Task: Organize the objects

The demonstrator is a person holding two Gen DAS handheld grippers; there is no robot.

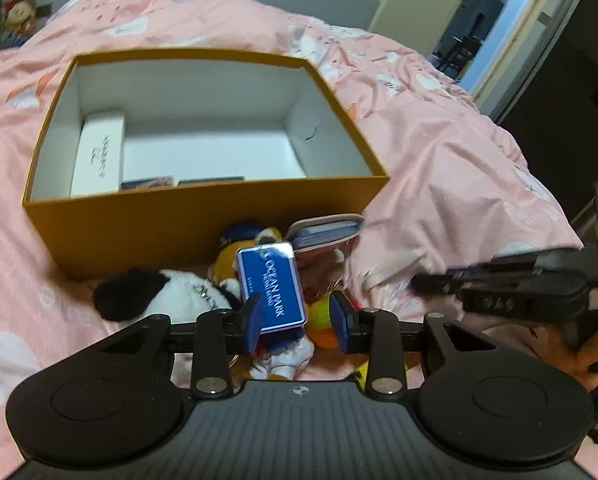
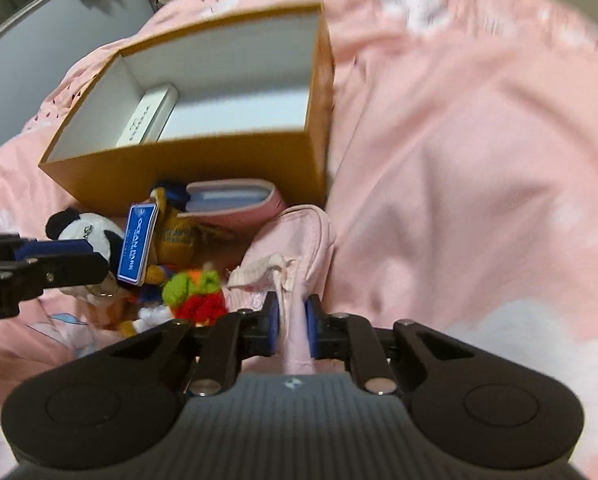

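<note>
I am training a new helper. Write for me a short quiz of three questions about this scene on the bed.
1. True or false: the orange box has nothing inside it.
2. What do the jaws of the right gripper clamp? A) a spoon B) pink fabric C) a glass cup
3. Fill in the missing word: the blue tag between the jaws of the left gripper reads "OCEAN ____".

Key:
1. False: a white slim box lies along one inner wall.
2. B
3. PARK
</note>
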